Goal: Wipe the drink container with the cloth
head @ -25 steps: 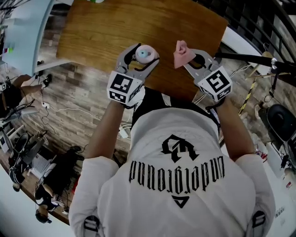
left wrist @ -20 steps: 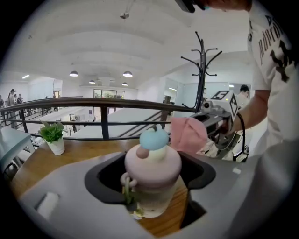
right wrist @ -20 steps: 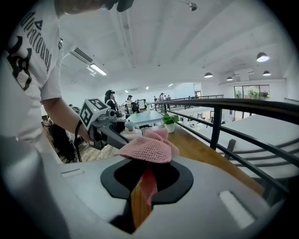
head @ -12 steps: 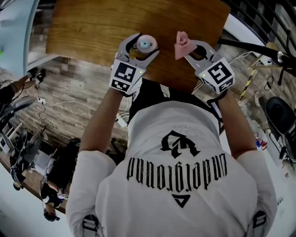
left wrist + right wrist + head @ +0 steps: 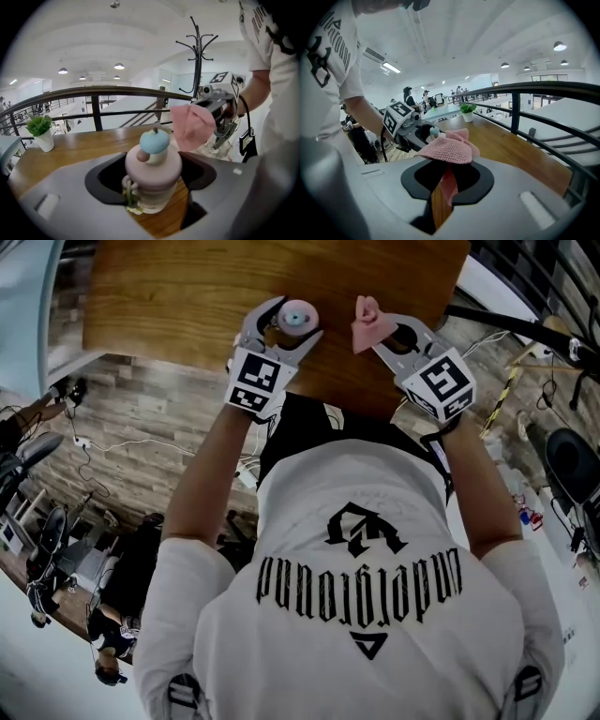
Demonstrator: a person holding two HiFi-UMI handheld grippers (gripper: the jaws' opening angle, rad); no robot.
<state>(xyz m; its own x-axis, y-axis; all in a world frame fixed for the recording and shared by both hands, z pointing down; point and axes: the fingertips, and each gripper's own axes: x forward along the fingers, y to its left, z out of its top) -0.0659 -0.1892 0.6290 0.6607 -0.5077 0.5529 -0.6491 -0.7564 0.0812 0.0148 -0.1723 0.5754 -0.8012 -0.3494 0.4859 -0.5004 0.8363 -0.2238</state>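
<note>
- The left gripper has its jaws set wide and closed on a small drink container, with the dark pads pressing on either side of its broad pink lid
- The container is a squat clear cup with a round blue knob on top; it stands upright in the grip, over the near edge of a wooden table, and I cannot tell whether its base rests on the wood
- The right gripper has its jaws pinched together on a pink knitted cloth, which bunches above the jaw tips with a fold hanging down between them
- The cloth is just beside the container, to its right and apart from it, so no wiping contact has been made
- Step in hand, as I judge it: both items are held and lined up, with the wipe itself not yet begun
- Next move likely calls for bringing the cloth onto the lid or side and rubbing while the left gripper holds the cup steady
- Farther off are a dark railing and a small potted plant
</note>
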